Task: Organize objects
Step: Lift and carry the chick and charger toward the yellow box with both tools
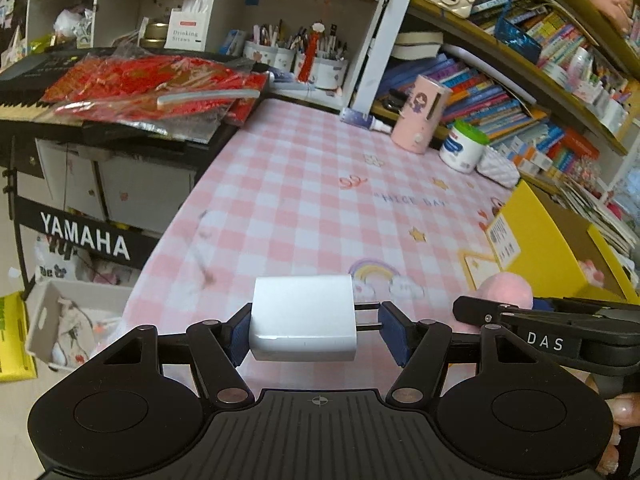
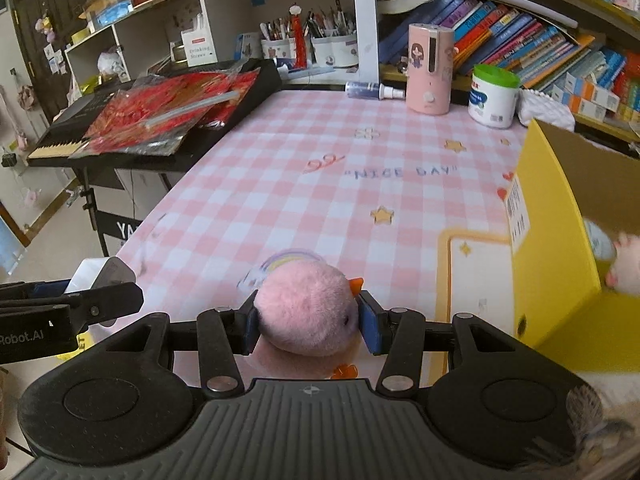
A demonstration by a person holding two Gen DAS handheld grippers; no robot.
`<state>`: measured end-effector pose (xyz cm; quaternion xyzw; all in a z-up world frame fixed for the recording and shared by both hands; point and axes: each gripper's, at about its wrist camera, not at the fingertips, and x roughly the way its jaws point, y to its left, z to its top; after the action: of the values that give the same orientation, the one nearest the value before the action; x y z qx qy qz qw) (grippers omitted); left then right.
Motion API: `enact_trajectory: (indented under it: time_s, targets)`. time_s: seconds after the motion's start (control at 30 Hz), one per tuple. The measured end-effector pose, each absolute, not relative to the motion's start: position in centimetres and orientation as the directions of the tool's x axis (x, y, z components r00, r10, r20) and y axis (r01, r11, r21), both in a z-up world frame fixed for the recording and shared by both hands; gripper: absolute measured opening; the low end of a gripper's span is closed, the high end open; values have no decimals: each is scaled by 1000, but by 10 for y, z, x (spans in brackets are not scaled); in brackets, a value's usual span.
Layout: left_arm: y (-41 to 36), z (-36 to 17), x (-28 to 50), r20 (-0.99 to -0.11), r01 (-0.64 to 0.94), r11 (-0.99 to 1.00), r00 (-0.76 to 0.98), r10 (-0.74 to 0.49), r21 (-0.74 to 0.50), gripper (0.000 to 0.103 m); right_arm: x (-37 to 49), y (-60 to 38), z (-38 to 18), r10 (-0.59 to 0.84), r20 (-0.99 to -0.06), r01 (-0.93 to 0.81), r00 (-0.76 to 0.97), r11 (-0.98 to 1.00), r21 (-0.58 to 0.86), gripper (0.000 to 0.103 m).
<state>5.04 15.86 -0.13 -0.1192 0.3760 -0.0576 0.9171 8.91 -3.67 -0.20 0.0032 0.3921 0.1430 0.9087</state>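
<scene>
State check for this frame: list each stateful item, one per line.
Left gripper: shut on white charger plug, carried above the table.
White charger plug: held, prongs against the right pad.
Right gripper: shut on pink plush chick.
Pink plush chick: held.
Yellow cardboard box: open.
White jar: green lid on.
</scene>
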Motion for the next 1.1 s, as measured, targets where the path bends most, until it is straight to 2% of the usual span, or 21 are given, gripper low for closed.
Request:
enact_trajectory:
  time_s: [0.53,1.1]
  targets:
    - [143,-6,-12,-695,145,955,659,-287,-257,64,-1,-50,-12,208,-726,-141,655,978,152,46]
    - [82,-8,-15,-701,354,901,576,-422,-251,64,-50,-107,-19,73,-749,74,658,984,161,46]
